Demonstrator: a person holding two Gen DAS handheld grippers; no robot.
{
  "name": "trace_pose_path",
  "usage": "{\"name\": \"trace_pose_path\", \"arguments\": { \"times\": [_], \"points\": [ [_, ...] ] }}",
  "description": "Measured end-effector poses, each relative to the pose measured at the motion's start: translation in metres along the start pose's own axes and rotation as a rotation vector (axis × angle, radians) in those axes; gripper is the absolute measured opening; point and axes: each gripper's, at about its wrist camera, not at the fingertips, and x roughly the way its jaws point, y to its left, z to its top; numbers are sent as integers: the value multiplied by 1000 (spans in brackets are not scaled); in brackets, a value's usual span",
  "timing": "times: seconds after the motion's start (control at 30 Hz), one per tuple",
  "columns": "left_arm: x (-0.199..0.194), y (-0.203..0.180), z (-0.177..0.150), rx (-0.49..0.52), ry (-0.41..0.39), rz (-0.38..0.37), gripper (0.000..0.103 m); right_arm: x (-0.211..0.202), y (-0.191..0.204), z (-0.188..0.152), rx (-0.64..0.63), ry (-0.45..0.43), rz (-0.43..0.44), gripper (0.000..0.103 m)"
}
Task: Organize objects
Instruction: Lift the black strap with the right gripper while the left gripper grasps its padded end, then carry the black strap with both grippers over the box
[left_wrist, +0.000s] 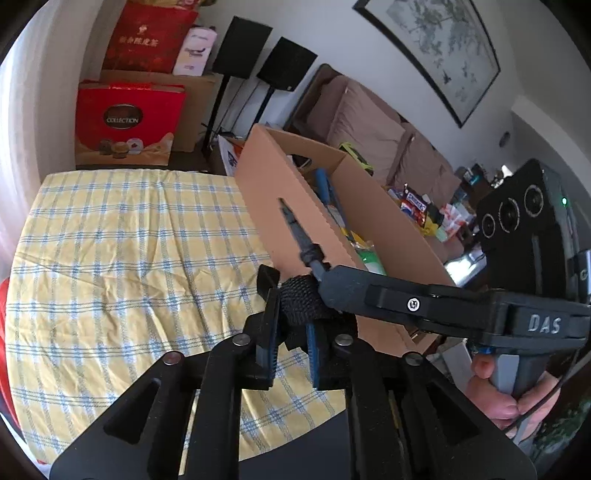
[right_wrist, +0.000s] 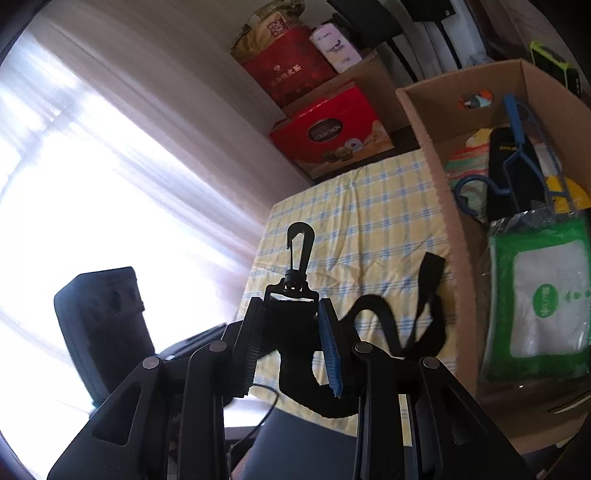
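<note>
Black webbing strap (right_wrist: 388, 325) with a plastic snap hook (right_wrist: 300, 251) at one end is the thing in hand, and both claws have it, held up in the air above the yellow checked cloth (left_wrist: 110, 258) on the surface, just beside the open cardboard box (left_wrist: 295, 206). In the right wrist view the right claw (right_wrist: 291, 343) is clamped across the strap end right below the hook, which stands up past the fingertips, while the loose length curls off to the right toward the box. In the left wrist view the left claw (left_wrist: 291, 339) is nearly together, pinching a rolled wad of the same webbing, and the right claw's finger crosses close in front of it, the hook pointing at the box wall. My reading is that the strap is being gathered up before going into the box, which already holds a blue hanger (right_wrist: 517, 147) and a green packet (right_wrist: 539, 306). Next, both hands need to carry it over the box rim without snagging the trailing loop, then let go inside. Both claws point downward at a slant, close together; a hand (left_wrist: 506, 391) grips the right handle.
</note>
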Motion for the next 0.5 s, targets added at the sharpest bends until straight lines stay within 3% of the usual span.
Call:
{"name": "trace_pose_path", "arguments": {
  "times": [0.4, 0.47, 0.5],
  "points": [
    [1, 13, -5, -58, 12, -78, 13, 7, -2, 0, 1, 17, 9, 29],
    [1, 12, -3, -69, 5, -41, 9, 9, 0, -1, 7, 26, 23, 29],
    [2, 11, -1, -76, 9, -31, 1, 9, 2, -1, 4, 26, 24, 29]
  ]
}}
